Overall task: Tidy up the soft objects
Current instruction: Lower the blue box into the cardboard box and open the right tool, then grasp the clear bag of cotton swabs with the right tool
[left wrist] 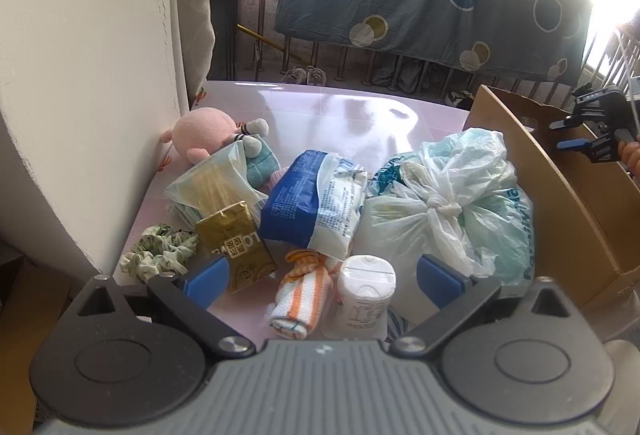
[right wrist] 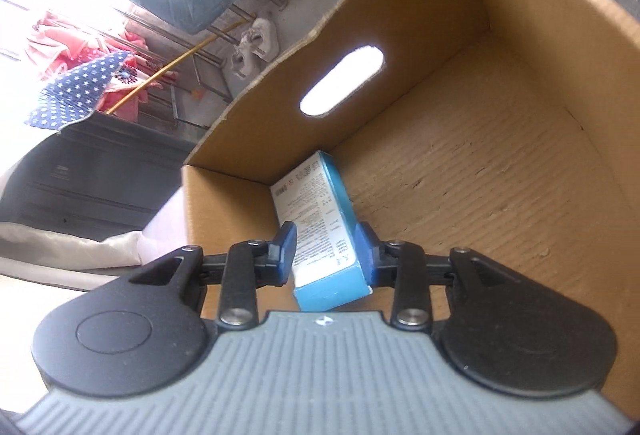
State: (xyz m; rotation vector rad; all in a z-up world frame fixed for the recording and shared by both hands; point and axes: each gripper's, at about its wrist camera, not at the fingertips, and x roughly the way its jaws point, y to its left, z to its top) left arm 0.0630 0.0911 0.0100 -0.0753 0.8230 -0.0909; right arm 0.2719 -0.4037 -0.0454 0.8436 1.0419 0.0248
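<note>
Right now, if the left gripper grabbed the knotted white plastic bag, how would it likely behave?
The knotted plastic bag looks crumpled and thin, so it would probably sag and deform rather than hold shape. It seems puffy, likely light for its size. The film looks glossy, so fingers may slip unless they take the knot.

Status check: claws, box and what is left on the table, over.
Left claw open over striped towel. Right claw astride blue carton in cardboard box; grip unclear. Nothing blocking.

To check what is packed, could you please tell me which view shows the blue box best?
The right wrist view: the blue box lies close up inside the carton. The left wrist view shows only the carton's outside, not the box.
</note>
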